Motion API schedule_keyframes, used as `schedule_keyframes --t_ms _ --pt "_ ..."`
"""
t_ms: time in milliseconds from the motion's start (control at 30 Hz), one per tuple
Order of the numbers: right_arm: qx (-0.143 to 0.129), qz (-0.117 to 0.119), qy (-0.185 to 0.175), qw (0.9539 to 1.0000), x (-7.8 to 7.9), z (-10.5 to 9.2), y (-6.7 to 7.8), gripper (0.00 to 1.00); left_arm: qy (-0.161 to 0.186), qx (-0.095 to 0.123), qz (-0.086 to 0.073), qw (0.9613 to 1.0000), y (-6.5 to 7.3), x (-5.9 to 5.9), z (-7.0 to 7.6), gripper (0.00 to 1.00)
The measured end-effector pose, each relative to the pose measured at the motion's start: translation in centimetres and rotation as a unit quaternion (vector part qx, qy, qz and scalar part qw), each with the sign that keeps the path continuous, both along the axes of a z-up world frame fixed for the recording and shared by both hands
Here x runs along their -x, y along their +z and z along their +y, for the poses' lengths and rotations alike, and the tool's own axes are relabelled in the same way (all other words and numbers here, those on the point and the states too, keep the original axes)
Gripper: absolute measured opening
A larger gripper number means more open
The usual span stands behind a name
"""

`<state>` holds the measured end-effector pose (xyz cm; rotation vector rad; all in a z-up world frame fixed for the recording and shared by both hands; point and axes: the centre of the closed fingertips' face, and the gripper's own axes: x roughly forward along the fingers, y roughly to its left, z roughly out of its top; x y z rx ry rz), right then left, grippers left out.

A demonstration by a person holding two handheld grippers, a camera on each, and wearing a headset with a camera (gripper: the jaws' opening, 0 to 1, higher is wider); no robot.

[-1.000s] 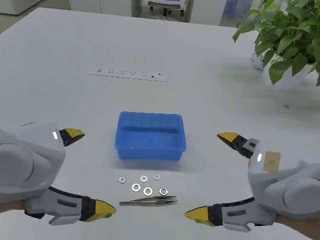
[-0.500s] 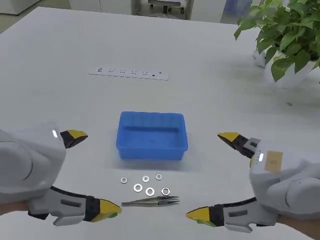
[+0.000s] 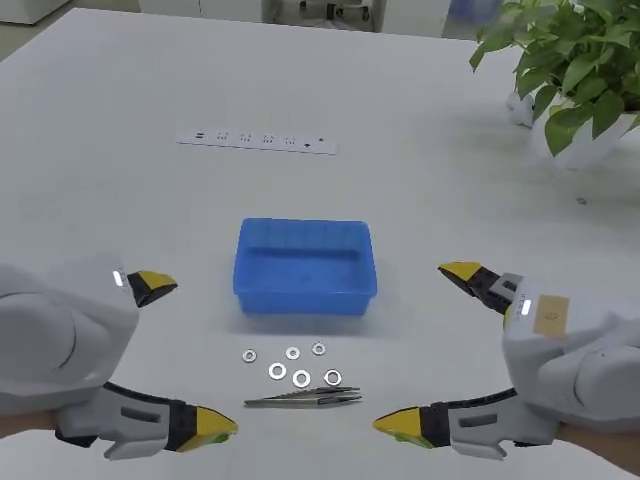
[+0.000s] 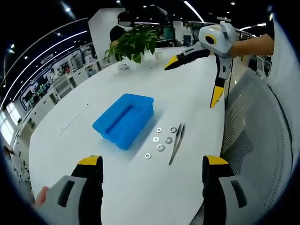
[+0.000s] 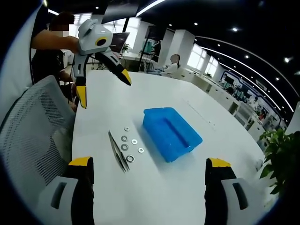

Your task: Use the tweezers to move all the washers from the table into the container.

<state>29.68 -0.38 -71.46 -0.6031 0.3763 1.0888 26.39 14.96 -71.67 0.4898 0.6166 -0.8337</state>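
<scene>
Six washers (image 3: 301, 377) and the tweezers (image 3: 303, 398) lie between the spread, empty left claw (image 3: 192, 354) and right claw (image 3: 422, 347), container (image 3: 305, 265) just beyond them. Pickup seemingly not begun; next, a claw must pinch the tweezers.

The white tabletop (image 3: 120, 90) carried a blue container (image 3: 305, 298) near its middle, open side up. Just in front of the container lay six washers (image 3: 277, 372), flat, in two loose rows of three, each apart from the others. The tweezers (image 3: 303, 398) lay flat just beside the near row, crosswise, tips to the left. Well behind the container a white power strip (image 3: 258, 141) lay across the tabletop. A potted plant (image 3: 590, 150) stood at the far right.
</scene>
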Motion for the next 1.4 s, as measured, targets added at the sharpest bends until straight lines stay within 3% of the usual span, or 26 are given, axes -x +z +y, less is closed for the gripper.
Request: schedule_keyframes --t_ms 400,833,1100,1167,1200,1300,1400 --pt "0.004 -0.001 0.003 1.0000 0.0 0.0 0.0 0.99 0.003 -0.002 -0.003 1.0000 0.2 -0.2 0.1 0.93" --pt "0.019 0.005 0.009 0.9998 0.3 -0.1 -0.7 0.99 0.004 -0.003 0.010 0.9999 -0.6 0.4 0.3 0.91" --pt "0.025 0.014 0.019 0.9994 0.2 0.2 -1.3 0.96 -0.012 -0.006 0.023 0.9996 -1.7 1.0 -0.8 0.90" --pt "0.026 0.015 0.022 0.9993 0.1 0.4 -1.4 0.94 -0.014 0.005 0.029 0.9995 -1.8 1.0 -1.1 0.90" --pt "0.029 0.016 0.026 0.9991 0.1 0.5 -1.5 0.93 -0.007 0.027 0.040 0.9988 -1.8 1.1 -1.5 0.90" --pt "0.030 0.019 0.029 0.9989 0.0 0.7 -1.7 0.92 -0.004 0.022 0.030 0.9993 -2.0 0.7 -1.2 0.89" --pt "0.033 0.023 0.035 0.9986 0.0 0.8 -2.1 0.90 -0.003 0.018 0.032 0.9993 -2.3 0.6 -1.0 0.87"
